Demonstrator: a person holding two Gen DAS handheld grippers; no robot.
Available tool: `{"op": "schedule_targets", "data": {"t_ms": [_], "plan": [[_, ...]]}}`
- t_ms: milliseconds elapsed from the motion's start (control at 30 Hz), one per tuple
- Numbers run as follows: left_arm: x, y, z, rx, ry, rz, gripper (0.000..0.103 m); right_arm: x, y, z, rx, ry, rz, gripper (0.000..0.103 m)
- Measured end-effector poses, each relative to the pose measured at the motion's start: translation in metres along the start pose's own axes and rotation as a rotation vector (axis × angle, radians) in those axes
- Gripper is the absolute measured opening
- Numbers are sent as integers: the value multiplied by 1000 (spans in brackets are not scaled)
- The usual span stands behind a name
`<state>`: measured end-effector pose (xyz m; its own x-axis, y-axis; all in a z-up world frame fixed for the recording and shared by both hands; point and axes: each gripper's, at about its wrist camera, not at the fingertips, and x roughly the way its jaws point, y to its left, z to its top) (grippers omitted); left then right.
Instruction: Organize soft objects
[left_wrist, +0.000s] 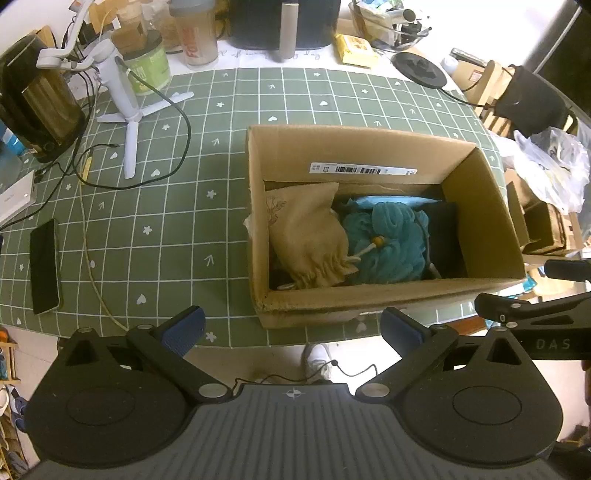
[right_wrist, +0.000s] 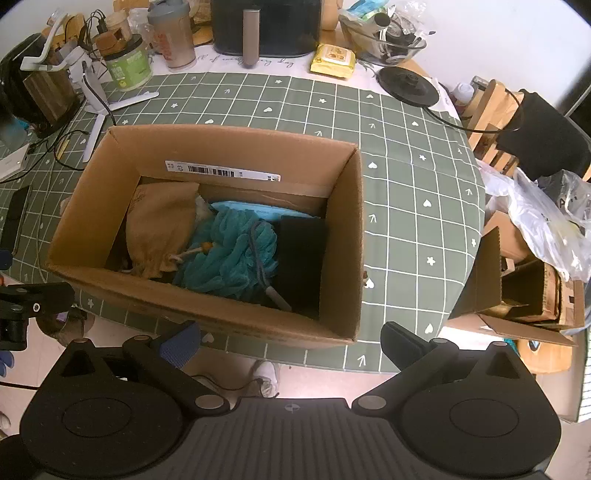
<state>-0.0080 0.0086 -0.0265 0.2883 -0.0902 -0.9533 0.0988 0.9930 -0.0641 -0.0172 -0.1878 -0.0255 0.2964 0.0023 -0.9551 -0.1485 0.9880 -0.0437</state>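
Soft objects already lie together in the open brown cardboard box (left_wrist: 384, 295), which sits on the green grid-patterned cloth of the surface (left_wrist: 166, 229) close to its near edge. Nearest of all, the left tongs (left_wrist: 291, 326) and the right tongs (right_wrist: 290, 341) both stand wide apart and hold nothing, hovering off the near edge just short of the box. Inside, at the left, a tan drawstring cloth pouch (left_wrist: 306, 236) lies slumped with its gathered neck toward the near wall; it looks light and limp, and that bunched neck seems the firmest place to pinch. Touching its right side is a teal fluffy chenille bundle (left_wrist: 388, 243) with a cord across it. It should squash easily and may snag, so a deep bite into the pile would probably hold better than one at the cord. Right of that sits a flat black piece (right_wrist: 299, 258), material unclear. Behind, against the far wall, a light blue flat packet (right_wrist: 255, 208) peeks out. Farther off stands kitchen clutter.
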Motion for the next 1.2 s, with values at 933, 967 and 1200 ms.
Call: {"op": "schedule_targets", "data": {"t_ms": [933,967,1200], "plan": [[-3,-2,-1,-3,-6,12,103,-2,-3,0,0,-2,1,103],[-3,-2,-1,-3,-6,12,103,-2,-3,-1,1,-3,0,103],[-3,-2,-1,-2,-6,11,103,-3,-3,-2,0,-4,-1,103]]}}
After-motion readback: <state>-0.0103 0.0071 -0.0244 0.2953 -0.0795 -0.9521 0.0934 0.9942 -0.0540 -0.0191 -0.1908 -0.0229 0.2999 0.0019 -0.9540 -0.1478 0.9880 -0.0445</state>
